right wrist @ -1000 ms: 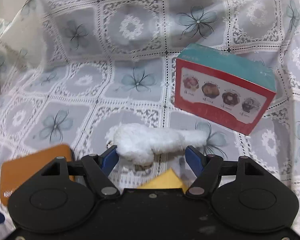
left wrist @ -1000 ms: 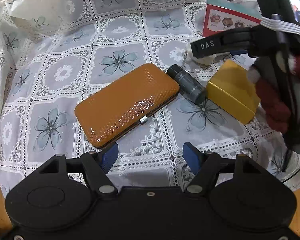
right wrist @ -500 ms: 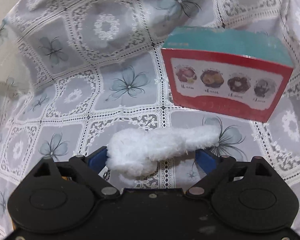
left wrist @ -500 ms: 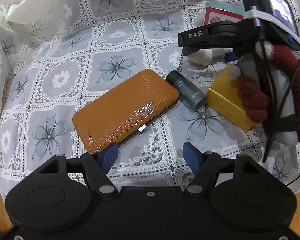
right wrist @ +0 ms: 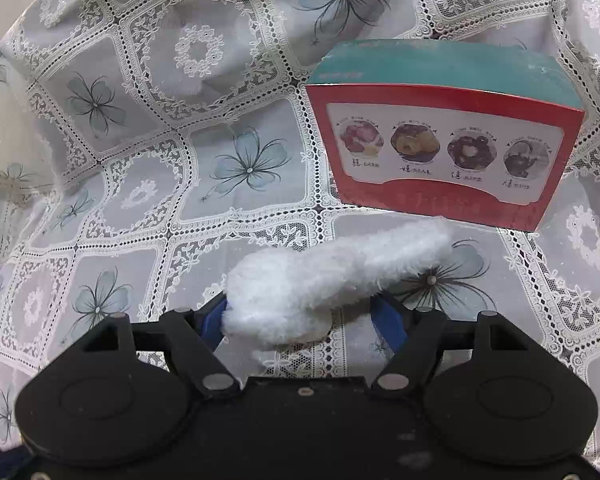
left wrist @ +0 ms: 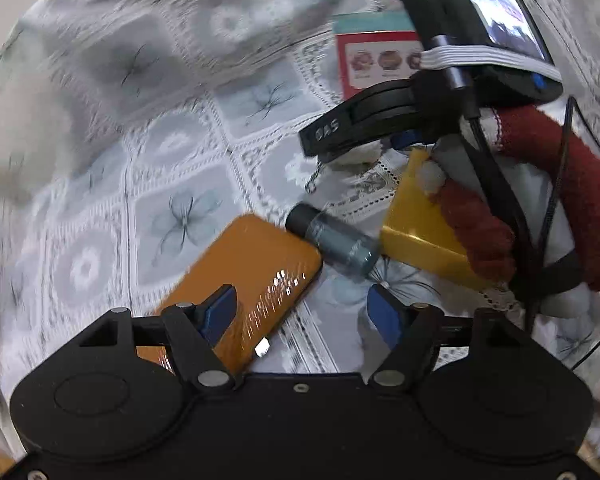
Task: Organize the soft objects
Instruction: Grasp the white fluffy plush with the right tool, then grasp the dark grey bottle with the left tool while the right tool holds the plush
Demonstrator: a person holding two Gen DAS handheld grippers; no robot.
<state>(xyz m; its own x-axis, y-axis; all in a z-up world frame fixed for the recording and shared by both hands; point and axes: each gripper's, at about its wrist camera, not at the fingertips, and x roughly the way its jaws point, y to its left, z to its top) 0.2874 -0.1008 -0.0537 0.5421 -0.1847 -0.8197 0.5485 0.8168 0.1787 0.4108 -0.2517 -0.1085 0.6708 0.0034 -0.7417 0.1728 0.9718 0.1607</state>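
White fluffy plush (right wrist: pixel 332 280), elongated and fuzzy, sits between the right gripper (right wrist: pixel 300 320) pads, just in front of the red-and-teal carton (right wrist: pixel 444 136) on the lace tablecloth (right wrist: pixel 140 160). Its jaws have just been closing around the plush; contact looks likely, lift not yet done. Left gripper (left wrist: pixel 300 312) is half-open, empty, hovering over the glossy orange hard case (left wrist: pixel 252 272); next right, a grey cylinder bottle (left wrist: pixel 336 242), then a yellow box (left wrist: pixel 416 236). Sorting looks barely begun.

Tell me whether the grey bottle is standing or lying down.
Lying down. The grey bottle rests on its side on the lace tablecloth, its dark cap end beside the orange case.
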